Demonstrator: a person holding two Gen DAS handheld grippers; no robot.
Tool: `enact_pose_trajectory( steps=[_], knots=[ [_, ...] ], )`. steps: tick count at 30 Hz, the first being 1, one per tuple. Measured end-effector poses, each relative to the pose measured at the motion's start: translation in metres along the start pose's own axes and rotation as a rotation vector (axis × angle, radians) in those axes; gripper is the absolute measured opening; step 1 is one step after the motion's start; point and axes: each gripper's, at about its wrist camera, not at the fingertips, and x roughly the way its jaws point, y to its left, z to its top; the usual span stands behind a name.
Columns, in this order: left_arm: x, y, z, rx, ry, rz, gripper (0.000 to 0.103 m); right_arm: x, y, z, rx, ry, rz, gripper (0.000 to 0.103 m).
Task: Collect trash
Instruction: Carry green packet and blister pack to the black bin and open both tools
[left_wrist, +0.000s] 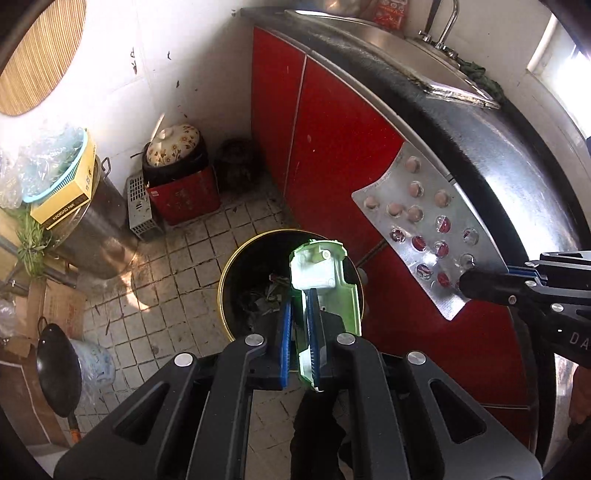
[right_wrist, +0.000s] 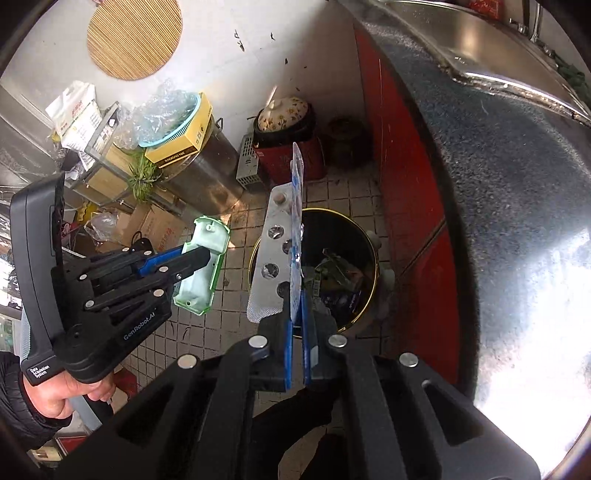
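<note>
A black trash bin (left_wrist: 222, 280) with a gold rim stands on the tiled floor, with litter inside. My left gripper (left_wrist: 299, 295) is shut on a pale green plastic casing (left_wrist: 317, 266) held just above the bin's opening. From the right, my right gripper (left_wrist: 467, 290) holds a silver pill blister pack (left_wrist: 424, 221) by its corner. In the right wrist view, the right gripper (right_wrist: 295, 306) is shut on the blister pack (right_wrist: 271, 254) together with a thin blue-printed sheet (right_wrist: 297, 206) seen edge-on, over the bin (right_wrist: 375, 258). The left gripper (right_wrist: 199, 256) and green casing (right_wrist: 207, 232) hang left of the bin.
Red cabinet doors (left_wrist: 332, 147) under a dark counter (left_wrist: 498, 166) with a steel sink (left_wrist: 424, 62) close off the right. A tall steel pot (left_wrist: 96, 221), a floral-lidded pot on a red box (left_wrist: 177, 155), a wok (left_wrist: 59, 373) and cardboard boxes crowd the left wall.
</note>
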Motion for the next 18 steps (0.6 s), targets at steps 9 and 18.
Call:
enact_pose_trajectory(
  steps=[9,18],
  knots=[
    [0.047,0.022,0.006,0.008,0.034,-0.033,0.008,0.045,-0.001,0.029,0.007,0.033,-0.014,0.005],
    [0.056,0.035,0.002,-0.019,0.040,-0.011,0.082,0.046,-0.008,0.035,0.034,0.020,0.008,0.081]
  ],
)
